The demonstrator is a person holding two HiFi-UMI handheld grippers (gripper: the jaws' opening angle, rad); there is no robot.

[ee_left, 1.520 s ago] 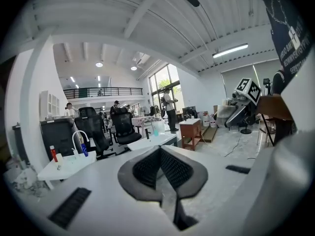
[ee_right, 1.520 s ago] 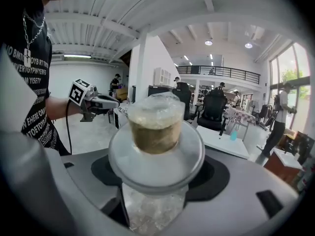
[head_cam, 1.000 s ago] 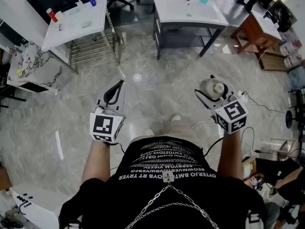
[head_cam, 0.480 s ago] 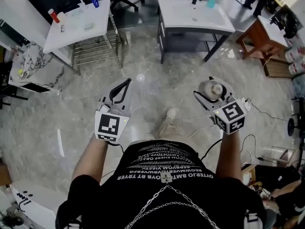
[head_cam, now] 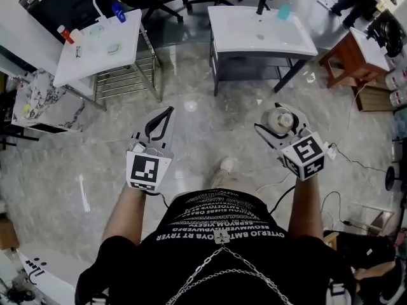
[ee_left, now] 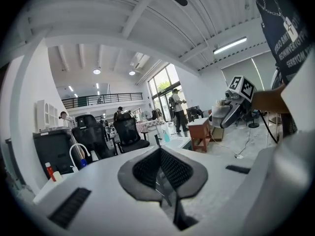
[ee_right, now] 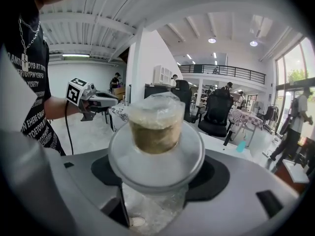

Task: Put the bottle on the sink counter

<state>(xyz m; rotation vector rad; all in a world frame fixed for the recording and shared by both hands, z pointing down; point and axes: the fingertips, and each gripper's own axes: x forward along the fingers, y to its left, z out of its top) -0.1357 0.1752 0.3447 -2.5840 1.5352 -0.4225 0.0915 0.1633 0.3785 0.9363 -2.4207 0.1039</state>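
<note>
Bottle, seemingly light, slick plastic best gripped round its body, sits clamped in the right gripper, well short of the sink counter; the left gripper hangs closed, empty.

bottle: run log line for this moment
right gripper shut on clear round tan-topped bottle | left gripper shut, empty | white sink counter ahead, unreached
</note>
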